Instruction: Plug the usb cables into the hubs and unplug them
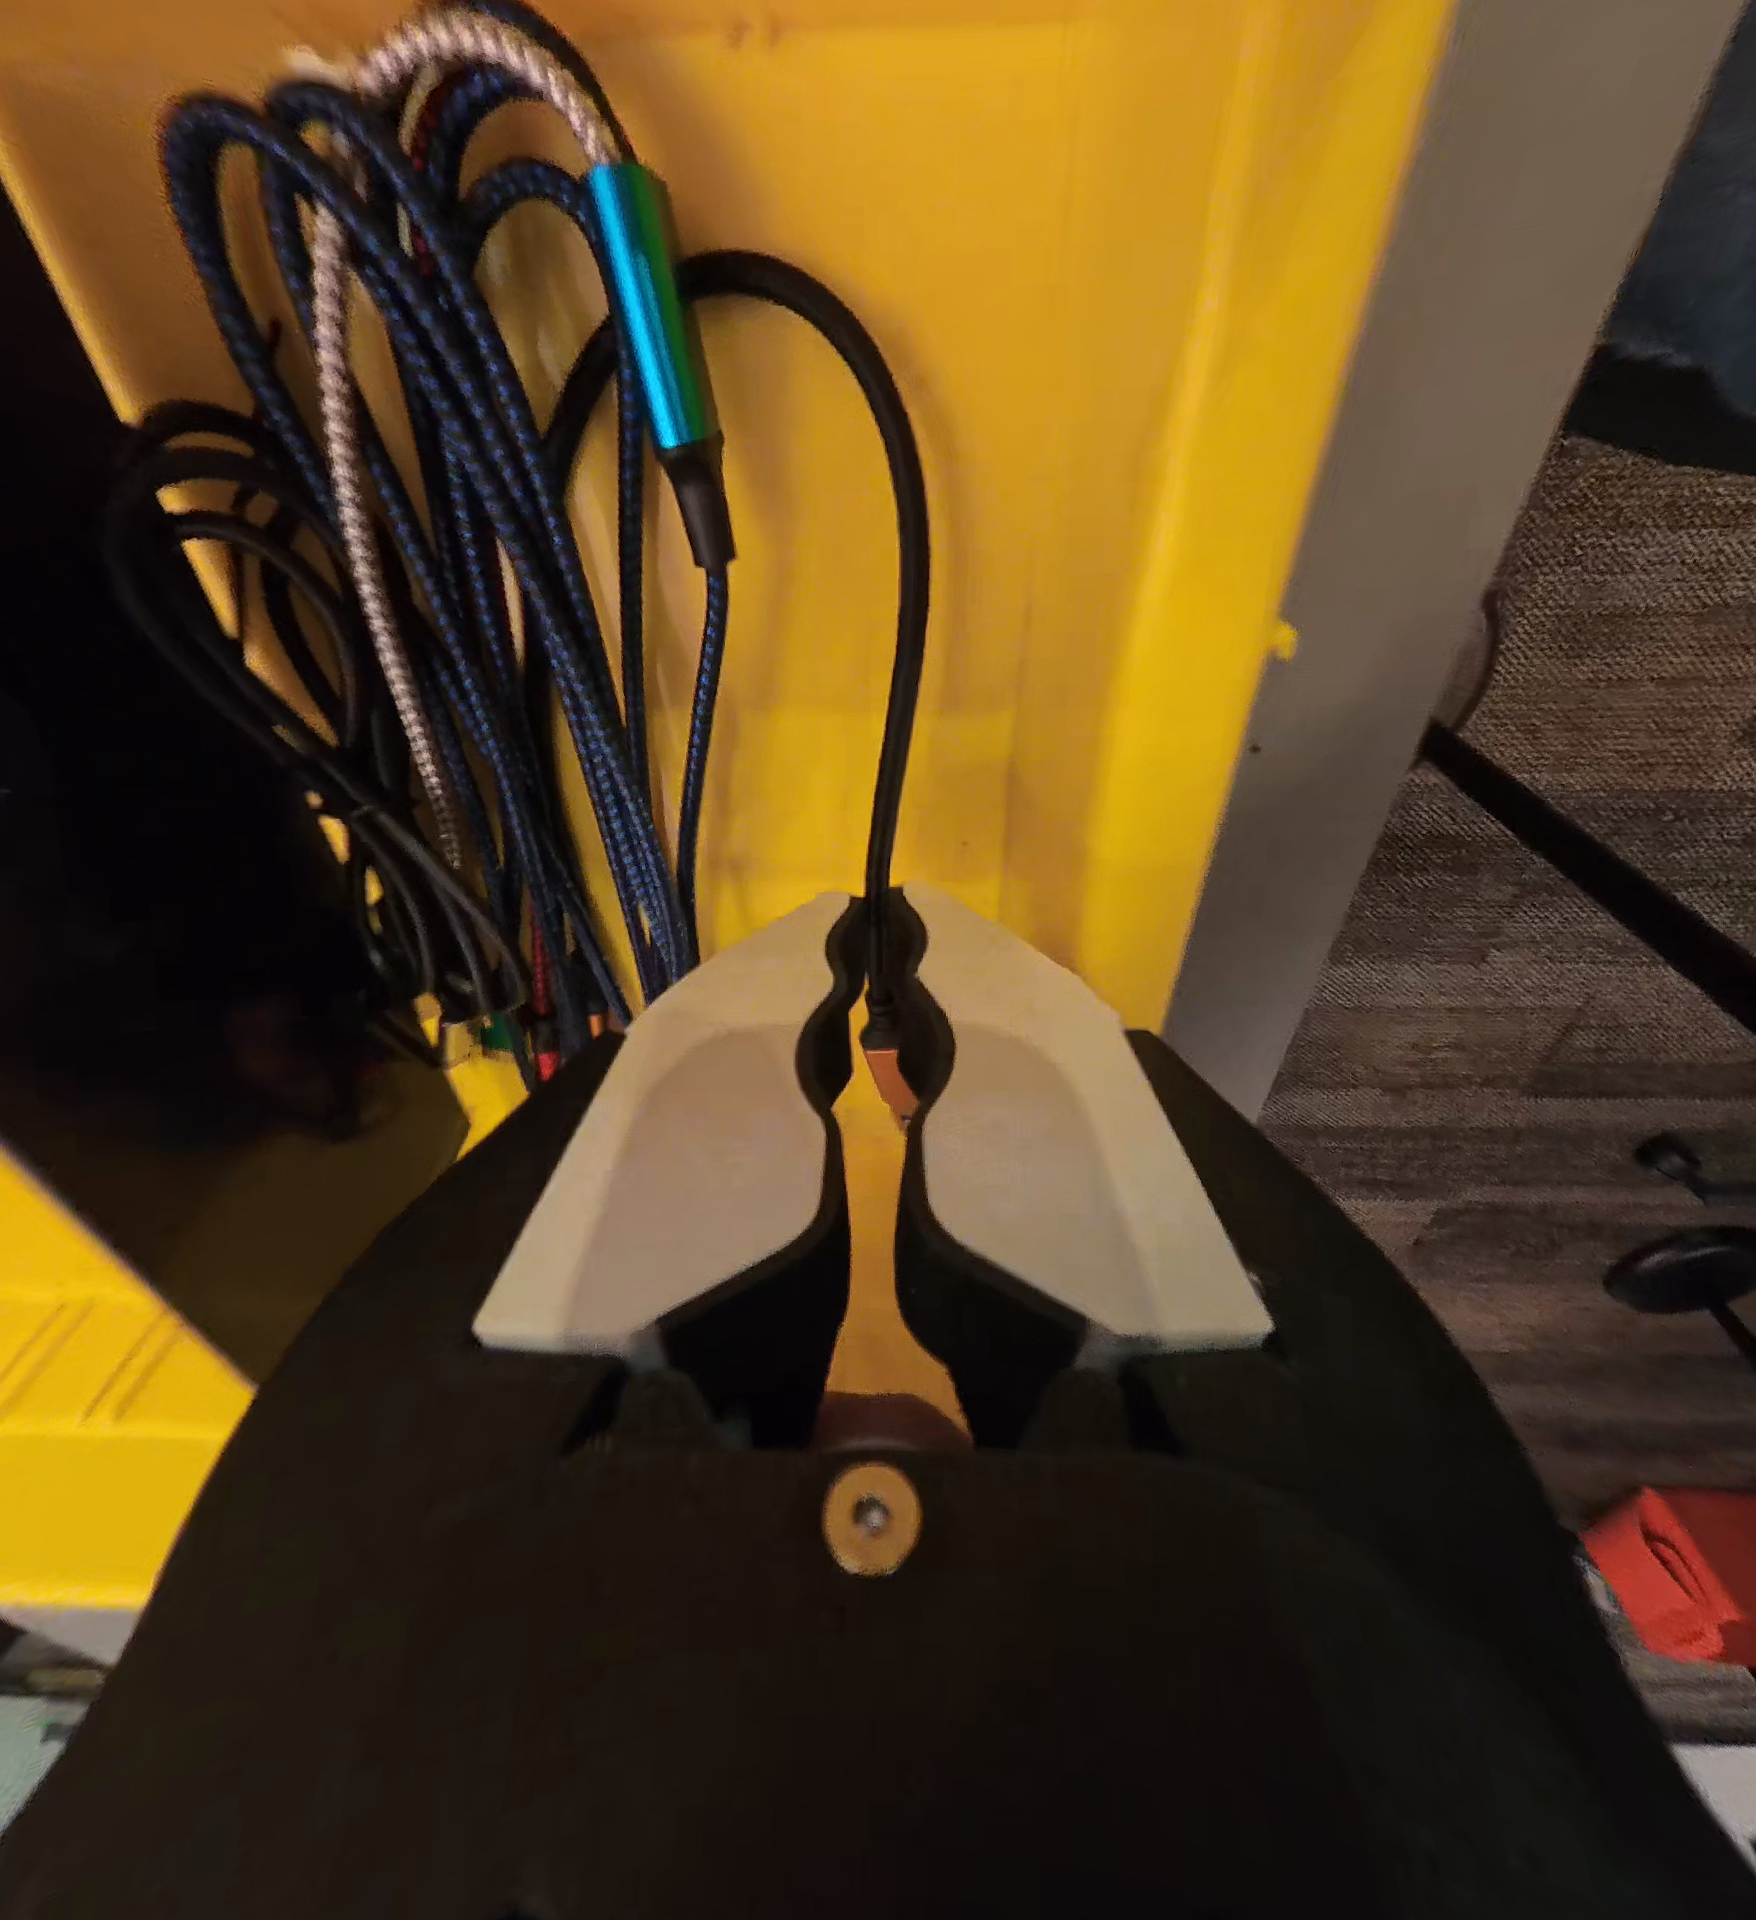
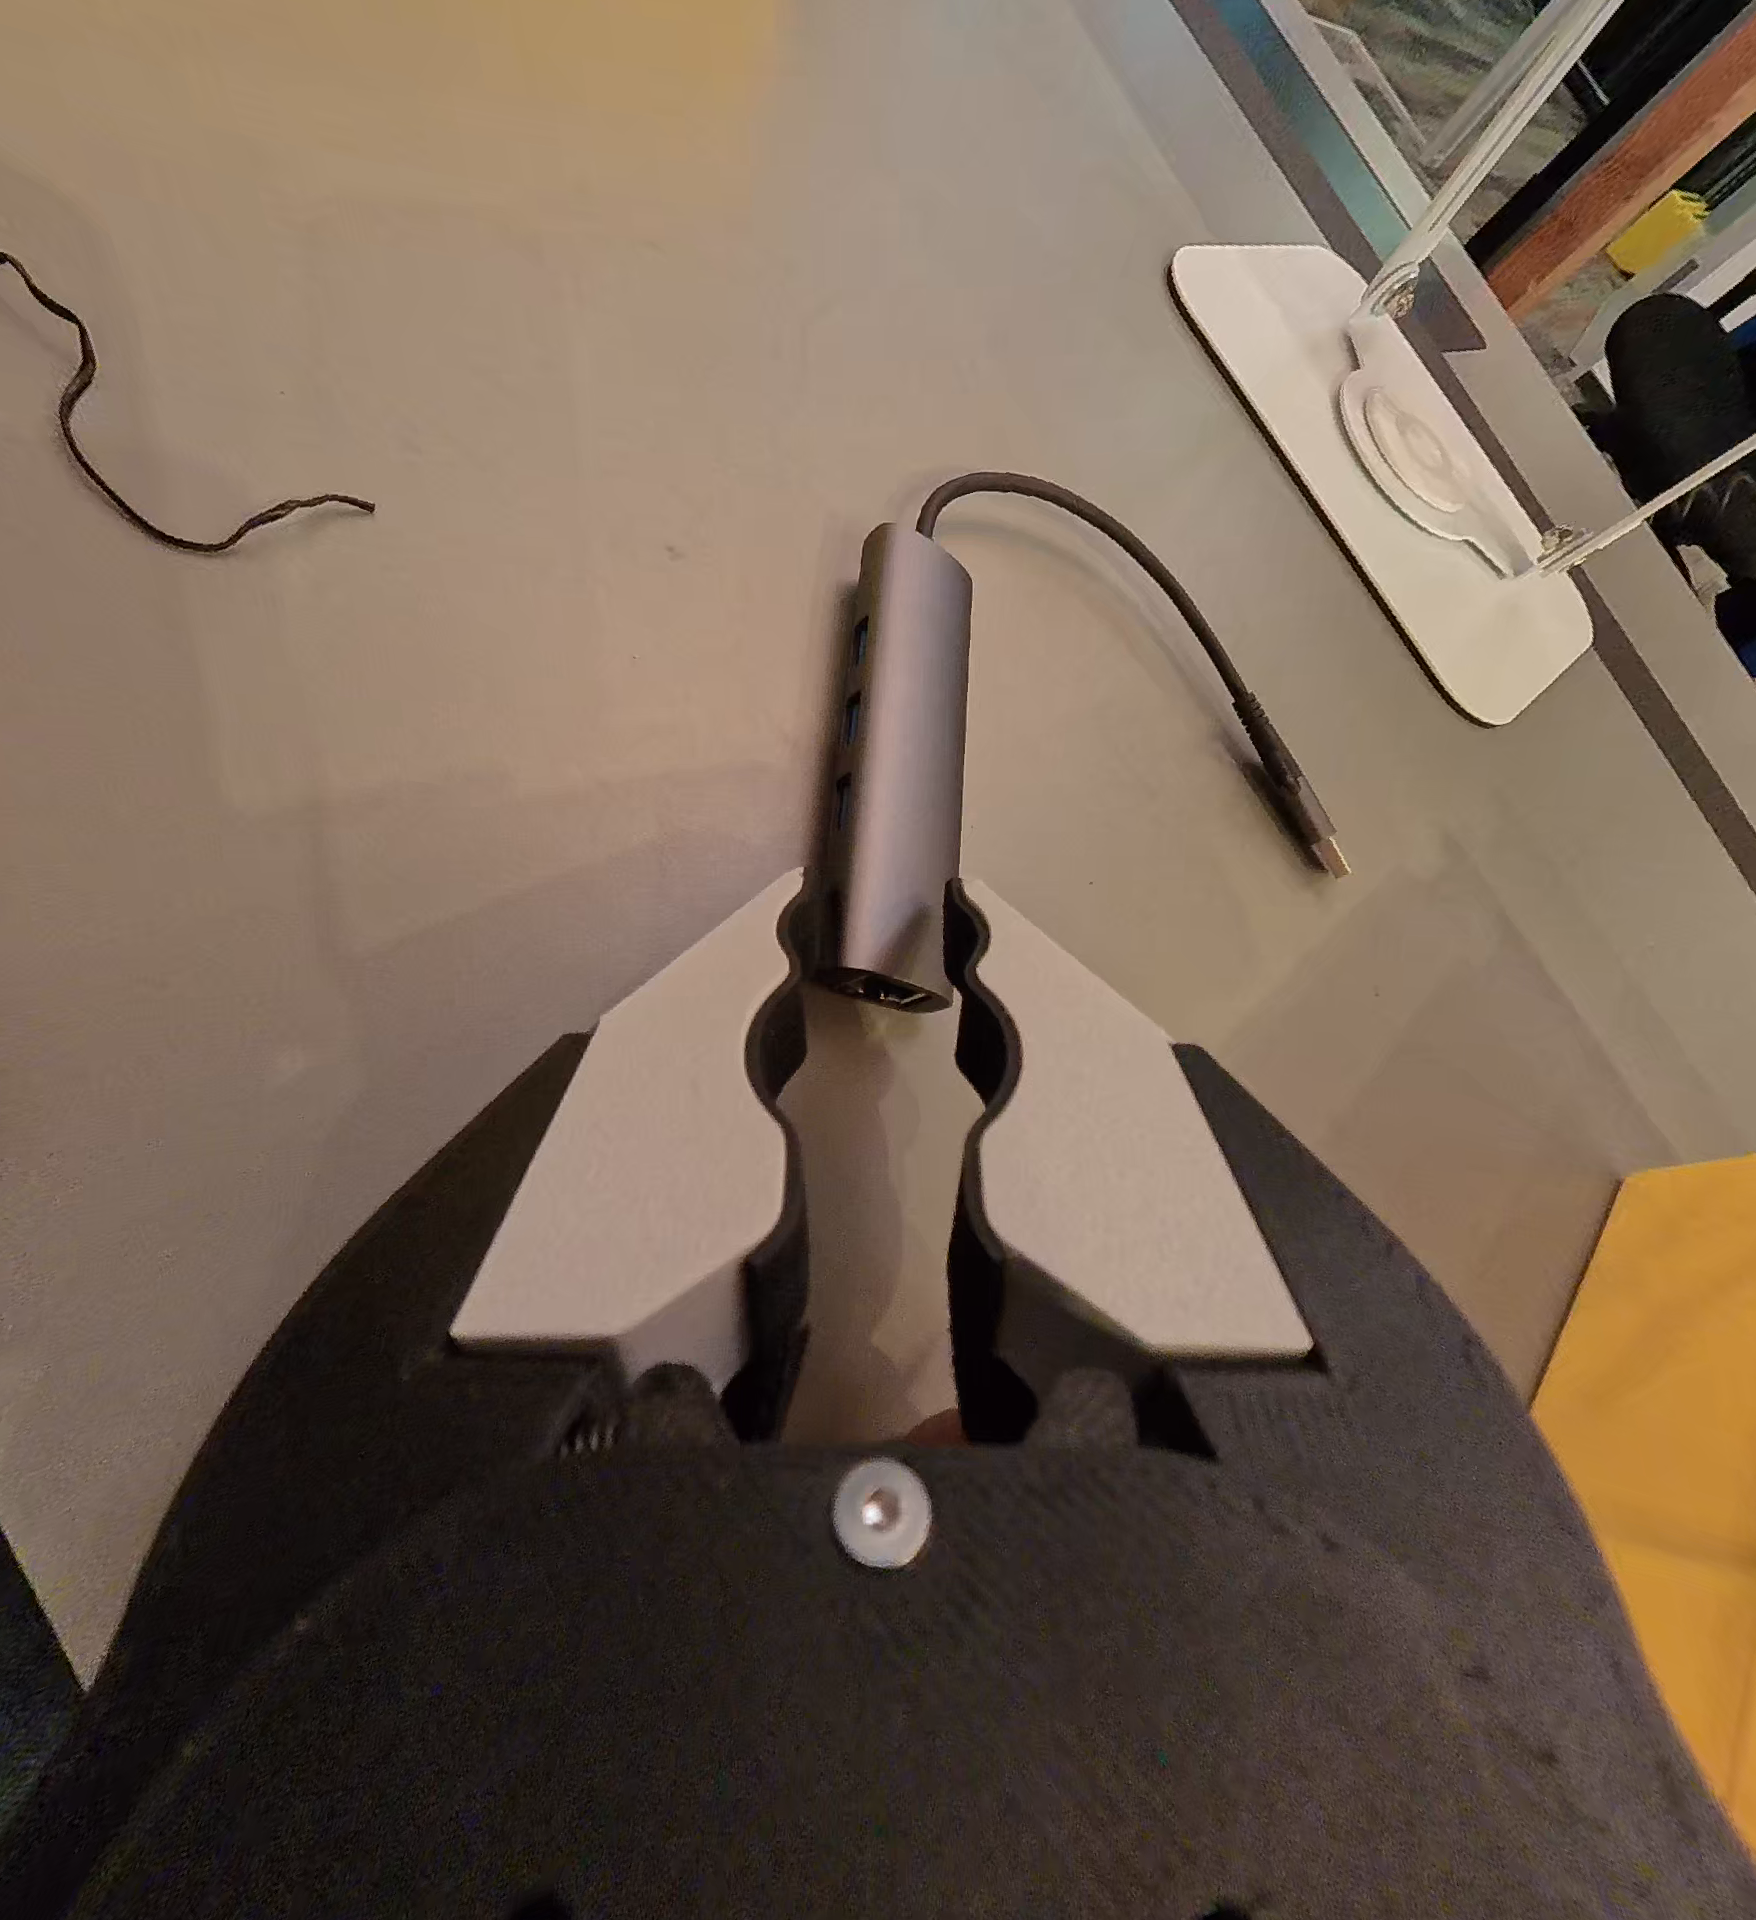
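In the left wrist view my left gripper (image 1: 876,914) is shut on a black USB cable (image 1: 905,582), just behind its orange plug (image 1: 889,1075), which sits between the fingers. The cable loops up over a yellow bin (image 1: 1113,416) that holds a bundle of braided blue, silver and black cables (image 1: 458,540), one with a teal metal connector (image 1: 650,312). In the right wrist view my right gripper (image 2: 874,914) is shut on the near end of a grey USB hub (image 2: 905,748), which lies on the grey table (image 2: 438,779) with blue ports on its left side. The hub's own lead (image 2: 1144,582) curls right to a plug (image 2: 1305,810).
A loose dark string (image 2: 84,416) lies at the far left of the table. A white stand base (image 2: 1373,478) with clear acrylic arms sits near the table's right edge. A yellow bin corner (image 2: 1705,1455) is at lower right. A red block (image 1: 1684,1600) lies off the table. My right fingertips sit around 45 cm from my left ones.
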`<state>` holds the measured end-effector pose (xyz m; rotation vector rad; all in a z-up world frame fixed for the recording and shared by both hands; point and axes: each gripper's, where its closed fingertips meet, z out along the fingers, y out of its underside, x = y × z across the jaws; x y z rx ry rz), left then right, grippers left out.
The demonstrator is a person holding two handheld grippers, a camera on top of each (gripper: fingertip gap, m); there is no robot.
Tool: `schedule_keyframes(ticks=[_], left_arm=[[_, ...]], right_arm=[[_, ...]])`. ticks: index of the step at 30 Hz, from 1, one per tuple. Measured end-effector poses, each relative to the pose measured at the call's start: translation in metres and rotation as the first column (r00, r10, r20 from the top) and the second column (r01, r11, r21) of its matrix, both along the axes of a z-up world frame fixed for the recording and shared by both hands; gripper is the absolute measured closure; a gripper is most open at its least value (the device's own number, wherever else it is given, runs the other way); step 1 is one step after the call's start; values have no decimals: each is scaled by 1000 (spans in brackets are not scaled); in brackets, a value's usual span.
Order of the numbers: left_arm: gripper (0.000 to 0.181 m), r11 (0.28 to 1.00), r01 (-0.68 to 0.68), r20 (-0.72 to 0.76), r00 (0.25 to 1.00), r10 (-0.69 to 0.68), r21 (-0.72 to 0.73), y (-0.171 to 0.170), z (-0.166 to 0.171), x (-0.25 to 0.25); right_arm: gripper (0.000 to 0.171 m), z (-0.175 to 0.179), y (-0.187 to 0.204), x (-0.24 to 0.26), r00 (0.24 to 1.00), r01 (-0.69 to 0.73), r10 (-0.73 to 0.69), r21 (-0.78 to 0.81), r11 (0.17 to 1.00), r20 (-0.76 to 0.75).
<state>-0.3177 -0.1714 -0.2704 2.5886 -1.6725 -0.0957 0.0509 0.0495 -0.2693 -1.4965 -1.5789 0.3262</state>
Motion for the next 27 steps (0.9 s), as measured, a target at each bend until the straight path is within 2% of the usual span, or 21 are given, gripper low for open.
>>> schedule_keyframes(ticks=[3, 8, 14, 18, 21, 27], left_arm=[[179, 998, 7, 7, 1000, -8, 55, 5, 24, 2], [179, 989, -20, 103, 995, 5, 148, 12, 70, 11], [179, 960, -122, 240, 969, 60, 250, 20, 114, 12], [179, 930, -198, 387, 919, 67, 309, 26, 144, 21], [180, 856, -300, 480, 874, 71, 421, 45, 165, 19], [180, 769, -408, 582, 811, 58, 493, 60, 198, 25]], right_arm=[[150, 0, 0, 0, 1000, -1, 1, 0, 1000, 0], [150, 1, -1, 0, 1000, -5, 5, 5, 1000, -6], [149, 2, -1, 0, 1000, -8, 8, 10, 1000, -8], [149, 1, -1, 0, 1000, -8, 8, 12, 1000, -6], [145, 1, 1, 0, 1000, 7, -7, -3, 1000, -5], [145, 1, 2, 0, 1000, 12, -13, -21, 1000, -12]])
